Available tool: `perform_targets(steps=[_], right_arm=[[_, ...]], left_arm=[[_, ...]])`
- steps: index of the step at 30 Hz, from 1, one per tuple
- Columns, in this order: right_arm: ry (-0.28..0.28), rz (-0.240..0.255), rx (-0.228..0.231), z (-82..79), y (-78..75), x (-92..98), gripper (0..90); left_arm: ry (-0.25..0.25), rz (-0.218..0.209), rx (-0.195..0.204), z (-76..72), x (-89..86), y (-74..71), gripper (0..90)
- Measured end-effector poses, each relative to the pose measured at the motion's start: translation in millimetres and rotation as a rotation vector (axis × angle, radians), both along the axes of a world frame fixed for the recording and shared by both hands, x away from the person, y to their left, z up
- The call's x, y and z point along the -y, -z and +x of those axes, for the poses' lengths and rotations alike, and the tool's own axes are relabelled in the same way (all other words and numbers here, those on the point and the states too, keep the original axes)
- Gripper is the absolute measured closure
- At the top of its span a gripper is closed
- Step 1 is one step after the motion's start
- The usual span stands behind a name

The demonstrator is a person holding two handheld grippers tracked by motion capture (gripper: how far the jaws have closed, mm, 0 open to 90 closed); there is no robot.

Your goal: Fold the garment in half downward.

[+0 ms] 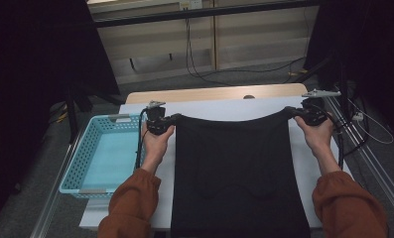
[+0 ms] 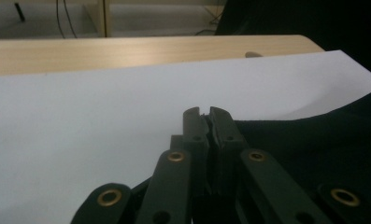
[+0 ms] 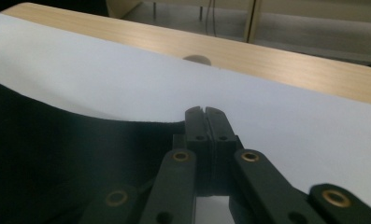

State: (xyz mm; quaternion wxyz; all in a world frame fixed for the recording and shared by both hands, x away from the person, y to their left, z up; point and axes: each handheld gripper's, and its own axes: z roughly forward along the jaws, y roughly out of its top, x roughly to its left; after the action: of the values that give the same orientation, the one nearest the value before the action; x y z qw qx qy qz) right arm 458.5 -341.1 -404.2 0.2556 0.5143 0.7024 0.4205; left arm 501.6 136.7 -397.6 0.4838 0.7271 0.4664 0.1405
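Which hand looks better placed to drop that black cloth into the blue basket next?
Probably the left. The left gripper pinches the black cloth right beside the blue basket; the right gripper holds the far corner, across the cloth.

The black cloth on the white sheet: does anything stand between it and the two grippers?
Nothing visible does. The left gripper and the right gripper are each shut on a far corner of the black cloth, stretched between them over the white sheet.

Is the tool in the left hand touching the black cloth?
Touching. In the high view the left tool pinches the far left corner of the black cloth. In the left gripper view its shut jaws clamp the cloth's edge.
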Motion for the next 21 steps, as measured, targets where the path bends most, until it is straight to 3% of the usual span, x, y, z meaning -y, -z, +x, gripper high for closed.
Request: perform_targets(steps=[7, 10, 14, 16, 21], right_arm=[[0.013, 0.015, 0.007, 8.7, -3.4, 2.3, 90.0], [0.024, 0.023, 0.007, 12.4, -3.3, 2.0, 90.0], [0.030, 0.017, -0.004, 19.4, -1.3, 1.2, 90.0], [0.038, 0.019, -0.008, 22.3, -0.7, 1.3, 90.0], [0.040, 0.008, -0.009, 28.1, -2.6, -0.4, 90.0]], left_arm=[[0.000, 0.007, 0.007, 7.8, 5.9, 0.4, 86.3], [-0.004, 0.031, 0.003, 15.2, 7.4, 0.0, 86.4], [-0.002, 0.033, -0.003, 23.0, 12.4, 2.1, 86.3], [0.005, 0.066, 0.006, 26.5, 15.3, 1.1, 86.4], [0.008, 0.069, 0.012, 35.0, 17.9, -2.7, 86.4]])
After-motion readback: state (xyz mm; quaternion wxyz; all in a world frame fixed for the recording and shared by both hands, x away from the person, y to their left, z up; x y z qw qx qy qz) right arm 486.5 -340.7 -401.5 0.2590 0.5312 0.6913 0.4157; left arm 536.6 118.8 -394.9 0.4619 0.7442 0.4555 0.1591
